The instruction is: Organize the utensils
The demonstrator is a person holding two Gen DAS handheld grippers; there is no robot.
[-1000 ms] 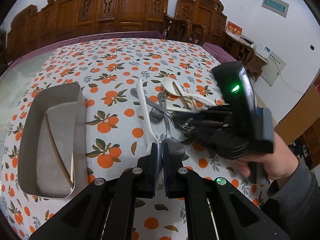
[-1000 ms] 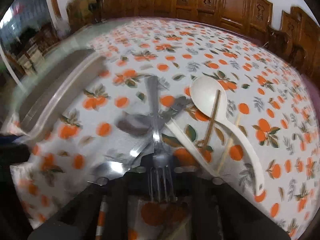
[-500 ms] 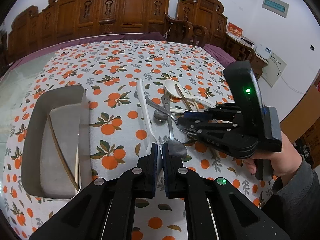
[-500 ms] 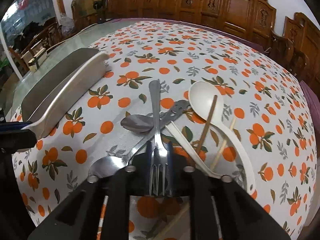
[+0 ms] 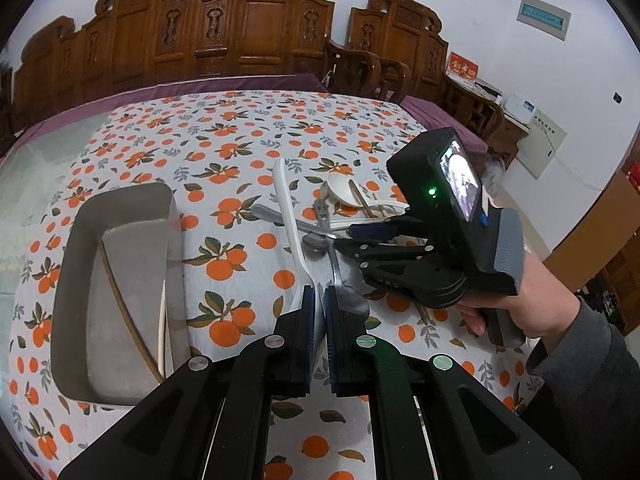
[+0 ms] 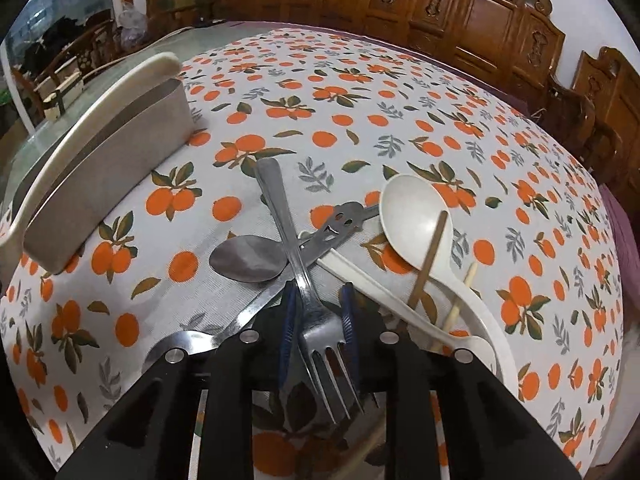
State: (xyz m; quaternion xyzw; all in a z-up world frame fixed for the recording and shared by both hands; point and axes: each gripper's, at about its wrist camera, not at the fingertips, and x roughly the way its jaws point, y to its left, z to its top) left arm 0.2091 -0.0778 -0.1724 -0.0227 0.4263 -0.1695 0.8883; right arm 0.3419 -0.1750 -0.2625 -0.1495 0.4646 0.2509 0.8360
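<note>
My left gripper [image 5: 319,312] is shut on a long white utensil [image 5: 286,208], holding it in the air above the pile. My right gripper [image 6: 319,294] points down at the pile, its blue pads closed on the head of a metal fork [image 6: 280,200]. The tines face the camera, and the fork's handle still lies across a metal spoon [image 6: 248,258]. In the left wrist view the right gripper [image 5: 344,237] reaches in from the right. A grey tray [image 5: 176,248] on the left holds a brown chopstick [image 5: 120,304] and a pale one.
The pile also holds a second metal spoon with a cut-out handle [image 6: 344,224], a white ladle [image 6: 412,212], a brown chopstick [image 6: 430,256] and a pale chopstick [image 6: 460,300]. A person's hand [image 5: 532,296] grips the right tool. Wooden chairs line the far edge of the table.
The right wrist view has gone from blurred to sharp and now sits closer over the fork, rolled slightly. The left gripper and its white utensil have stayed put.
</note>
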